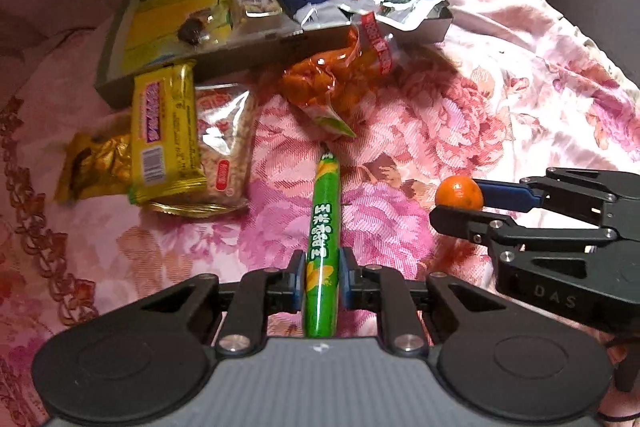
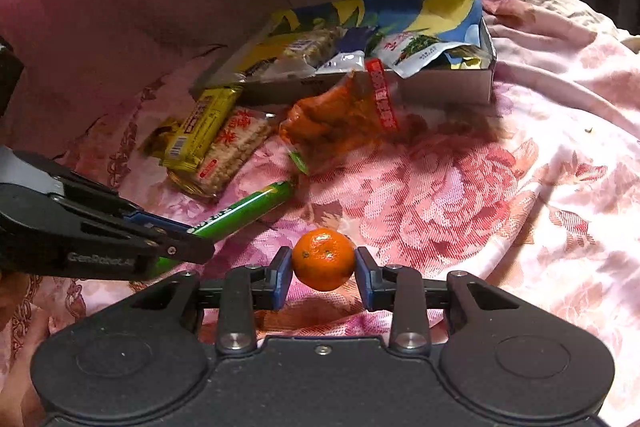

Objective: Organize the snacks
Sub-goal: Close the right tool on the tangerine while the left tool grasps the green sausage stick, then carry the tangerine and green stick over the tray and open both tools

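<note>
A: Where do both hands stand?

B: The left gripper (image 1: 322, 277) has its jaws clenched on the green sausage stick (image 1: 323, 227), whose long axis runs straight ahead along the fingers, its far tip pointing at the box (image 1: 248, 55). The right gripper (image 2: 323, 267) grips the small orange (image 2: 323, 259) between its blue pads, just above the flowered bedspread (image 2: 460, 195).

A: And the box?

B: It lies ahead of both, at the far edge of the bedspread, open and already holding several packets. From the right wrist view it is ahead and slightly right; from the left, ahead and slightly left.

A: What lies between?

B: The orange snack bag (image 1: 332, 83) leans against the box's near wall, directly beyond the stick's tip. The yellow bar (image 1: 166, 131) and rice cracker pack (image 1: 226, 143) sit left of it. I judge either load must rise over that wall.
</note>
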`<state>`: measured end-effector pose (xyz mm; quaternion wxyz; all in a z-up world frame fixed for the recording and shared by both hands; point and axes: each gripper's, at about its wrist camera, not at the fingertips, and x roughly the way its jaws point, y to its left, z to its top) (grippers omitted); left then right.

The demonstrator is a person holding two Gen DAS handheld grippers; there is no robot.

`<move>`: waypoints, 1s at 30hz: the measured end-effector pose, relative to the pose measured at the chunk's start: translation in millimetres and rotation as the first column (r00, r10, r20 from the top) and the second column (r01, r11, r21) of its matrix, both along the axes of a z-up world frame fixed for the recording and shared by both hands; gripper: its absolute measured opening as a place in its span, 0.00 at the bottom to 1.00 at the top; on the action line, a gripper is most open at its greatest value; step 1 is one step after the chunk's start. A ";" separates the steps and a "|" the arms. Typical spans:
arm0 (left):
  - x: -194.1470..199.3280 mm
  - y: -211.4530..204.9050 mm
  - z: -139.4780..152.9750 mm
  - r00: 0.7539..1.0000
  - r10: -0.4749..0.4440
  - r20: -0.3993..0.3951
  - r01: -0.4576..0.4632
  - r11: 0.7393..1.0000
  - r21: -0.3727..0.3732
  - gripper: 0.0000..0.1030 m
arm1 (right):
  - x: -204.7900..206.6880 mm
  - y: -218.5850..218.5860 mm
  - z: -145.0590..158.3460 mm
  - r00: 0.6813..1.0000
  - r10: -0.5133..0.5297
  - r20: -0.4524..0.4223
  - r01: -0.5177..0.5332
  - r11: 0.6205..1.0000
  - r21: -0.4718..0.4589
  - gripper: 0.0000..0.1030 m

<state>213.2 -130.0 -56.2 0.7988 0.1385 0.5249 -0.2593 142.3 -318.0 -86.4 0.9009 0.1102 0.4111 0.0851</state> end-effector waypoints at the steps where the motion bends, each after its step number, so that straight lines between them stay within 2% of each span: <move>1: -1.2 -0.2 1.9 1.000 -0.001 0.006 0.001 1.000 0.004 0.17 | -0.1 -0.7 0.6 1.000 -0.001 0.003 0.001 1.000 0.003 0.34; 7: -8.7 -0.5 9.1 0.998 -0.013 0.058 0.010 0.998 0.059 0.17 | -2.5 -1.3 2.8 1.000 -0.005 0.013 0.005 1.000 0.005 0.34; 12: -12.2 4.2 17.9 0.991 0.015 0.131 -0.022 0.998 0.056 0.17 | -4.6 -0.9 5.1 1.000 -0.010 0.029 0.010 1.000 0.007 0.34; 19: -15.9 13.3 31.8 0.967 0.103 0.234 -0.107 0.994 0.002 0.17 | -9.3 0.0 12.7 0.997 -0.008 0.081 0.007 1.000 0.012 0.34; 23: -14.2 12.4 38.5 0.940 0.129 0.315 -0.138 0.990 0.007 0.17 | -11.7 -1.7 19.3 0.992 -0.024 0.127 0.022 1.000 0.016 0.34; 30: 8.6 6.9 47.6 0.911 0.192 0.365 -0.193 0.981 -0.032 0.17 | -0.2 -4.6 34.8 0.967 -0.070 0.245 0.082 0.996 -0.037 0.35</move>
